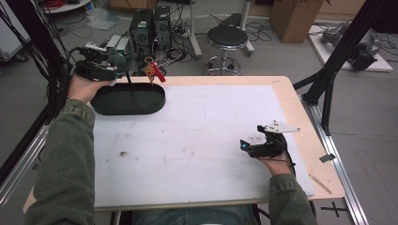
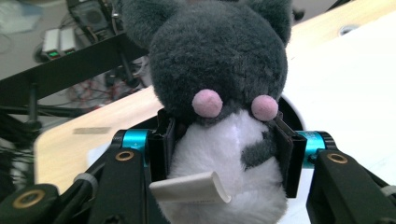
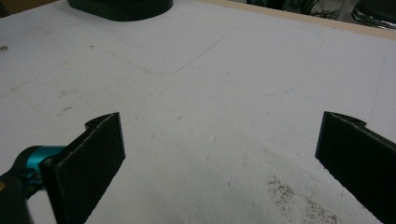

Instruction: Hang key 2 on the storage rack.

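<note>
A grey plush toy (image 2: 219, 70) with pink cheeks, a white belly and a white label sits between the pads of my left gripper (image 2: 224, 154), which is shut on its body. In the high view this gripper (image 1: 110, 65) holds the plush toy (image 1: 121, 60) in the air at the table's far left corner, just beyond a dark oval tray (image 1: 129, 99). My right gripper (image 1: 250, 136) rests low over the white mat at the near right, with its jaws wide apart. Nothing lies between them in the right gripper view (image 3: 219, 140); the tray (image 3: 121, 7) shows far ahead.
A white mat (image 1: 197, 136) covers most of the wooden table (image 1: 300, 131). A red and gold trinket (image 1: 152, 70) hangs just past the tray's far rim. Beyond the table stand a black stool (image 1: 227, 37) and computer cases (image 1: 150, 26). Black frame posts (image 1: 338, 56) flank the table.
</note>
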A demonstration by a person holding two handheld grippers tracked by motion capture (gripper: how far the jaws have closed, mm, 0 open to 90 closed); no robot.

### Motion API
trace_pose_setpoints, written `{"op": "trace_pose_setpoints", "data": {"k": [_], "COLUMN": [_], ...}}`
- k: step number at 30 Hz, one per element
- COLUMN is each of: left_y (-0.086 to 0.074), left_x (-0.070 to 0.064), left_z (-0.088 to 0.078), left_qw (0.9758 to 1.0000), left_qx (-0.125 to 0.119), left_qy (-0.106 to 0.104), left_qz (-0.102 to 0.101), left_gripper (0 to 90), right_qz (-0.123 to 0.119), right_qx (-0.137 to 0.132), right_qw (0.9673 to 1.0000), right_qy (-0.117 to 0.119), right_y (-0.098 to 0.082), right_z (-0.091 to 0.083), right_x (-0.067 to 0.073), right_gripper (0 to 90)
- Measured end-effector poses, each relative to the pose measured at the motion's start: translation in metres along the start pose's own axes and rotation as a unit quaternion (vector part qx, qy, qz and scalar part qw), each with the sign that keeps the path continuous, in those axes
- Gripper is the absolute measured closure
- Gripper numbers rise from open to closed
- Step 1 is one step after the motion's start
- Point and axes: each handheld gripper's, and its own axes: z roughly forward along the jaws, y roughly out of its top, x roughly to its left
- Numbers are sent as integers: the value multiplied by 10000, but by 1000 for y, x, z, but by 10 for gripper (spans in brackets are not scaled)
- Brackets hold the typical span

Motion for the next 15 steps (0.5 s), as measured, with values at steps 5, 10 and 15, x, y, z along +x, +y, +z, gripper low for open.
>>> {"op": "trace_pose_setpoints", "data": {"k": [5,10,15], "left_y": [5,11,17], "left_x": [-2,-1,-1], "left_z": [5,14,21], "left_qw": [9999,9995,9982], "left_qx": [19,-21,-56], "left_qy": [36,166,195], "left_qz": [-99,-277,-558], "left_gripper": [517,509,395], "right_qz": [-12,-16,-13], "right_qx": [15,13,20], "right_qw": [10000,10000,10000], "right_qy": [10,18,27], "right_y": [0,0,0], "right_z": [0,0,1], "right_x": [0,0,-1], "right_gripper": [4,4,4]}}
